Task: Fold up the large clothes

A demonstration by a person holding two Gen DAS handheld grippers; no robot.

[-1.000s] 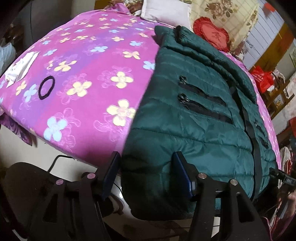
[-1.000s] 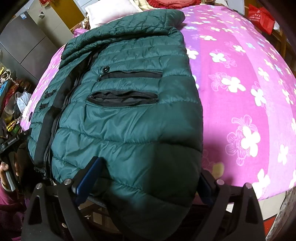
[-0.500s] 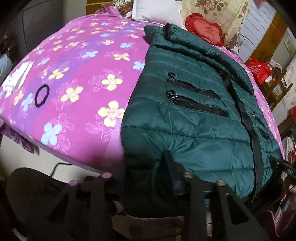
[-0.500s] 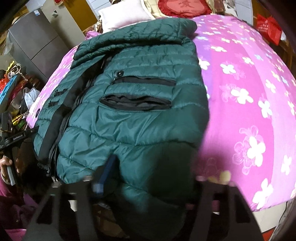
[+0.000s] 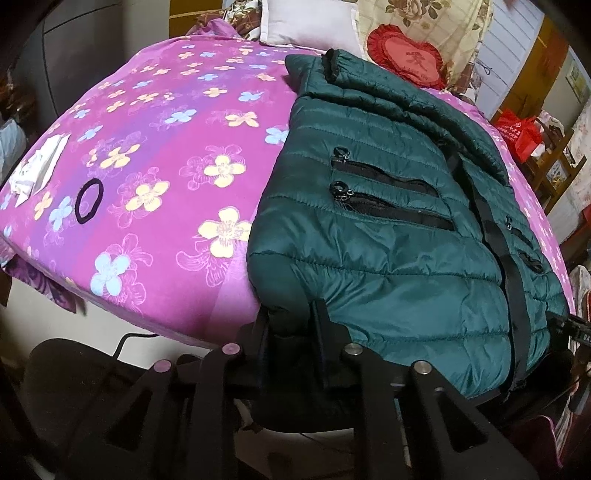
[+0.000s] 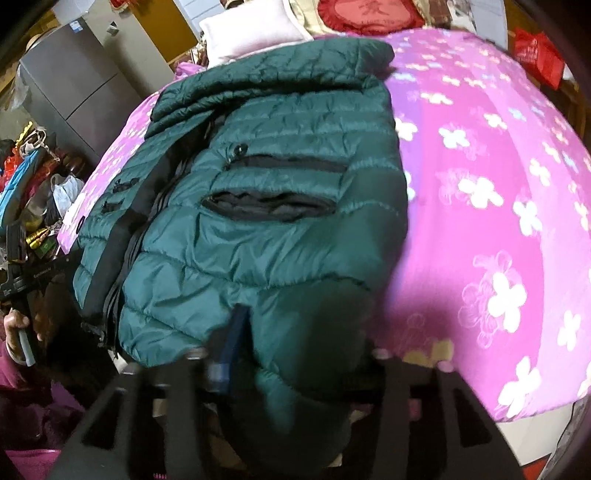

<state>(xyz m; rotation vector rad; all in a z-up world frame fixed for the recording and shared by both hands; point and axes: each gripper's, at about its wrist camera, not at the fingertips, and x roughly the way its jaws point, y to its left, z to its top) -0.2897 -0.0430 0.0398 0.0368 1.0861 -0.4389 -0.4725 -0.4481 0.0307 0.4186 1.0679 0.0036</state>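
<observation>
Gripping the near hem of a dark green puffer jacket [image 5: 388, 236], the left gripper [image 5: 291, 332] has its fingers drawn narrow on a bunched corner of fabric at the foot of the bed [image 5: 155, 173]; the right gripper [image 6: 295, 354], blurred in its own view, appears closed on the opposite hem corner, one blue-padded finger showing against the quilting and the other hidden by cloth. The jacket lies lengthwise on the pink floral bedspread, front up, zip pockets showing, with what look like the sleeves laid inward near the collar. Judging by that, the side folds seem done, and the remaining work is probably carrying the hem toward the collar to halve the garment. Farther off on the bedspread sit a black hair tie [image 5: 88, 201] and a white tissue pack [image 5: 40, 166]; pillows [image 5: 310, 22] and a red heart cushion [image 5: 406, 55] line the headboard.
</observation>
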